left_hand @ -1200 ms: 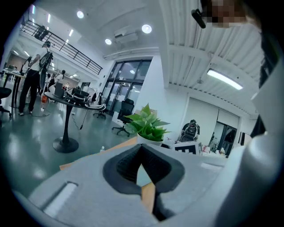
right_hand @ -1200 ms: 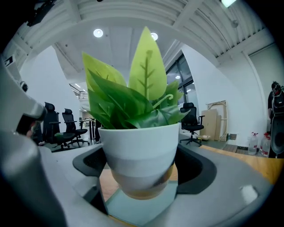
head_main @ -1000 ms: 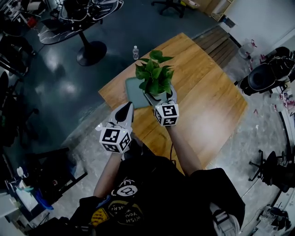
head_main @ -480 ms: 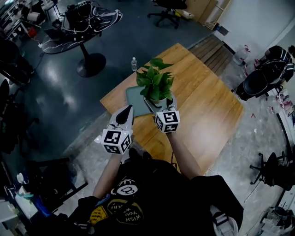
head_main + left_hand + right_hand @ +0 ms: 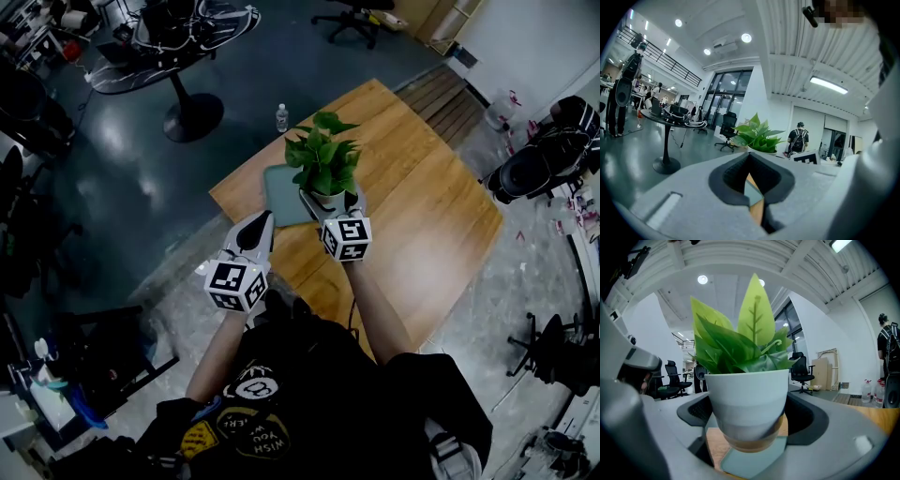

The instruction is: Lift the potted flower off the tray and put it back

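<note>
The potted flower [image 5: 323, 161], green leaves in a white pot with a tan base [image 5: 747, 404], hangs just above the grey-green tray [image 5: 279, 192]. My right gripper [image 5: 328, 201] is shut on the pot's sides, and the tray [image 5: 750, 466] shows beneath the pot's base. On the wooden table [image 5: 422, 206] the tray lies near the left edge. My left gripper [image 5: 254, 228] hovers at the table's near-left edge, short of the tray. Its jaws are shut with nothing between them [image 5: 757, 206].
A water bottle [image 5: 281, 117] stands on the dark floor beyond the table. A round black pedestal table [image 5: 183, 37] with gear stands at the far left. Black office chairs [image 5: 544, 155] crowd the right side. The table's right half is bare wood.
The head view has shifted a little. Both grippers and the held pot keep their places.
</note>
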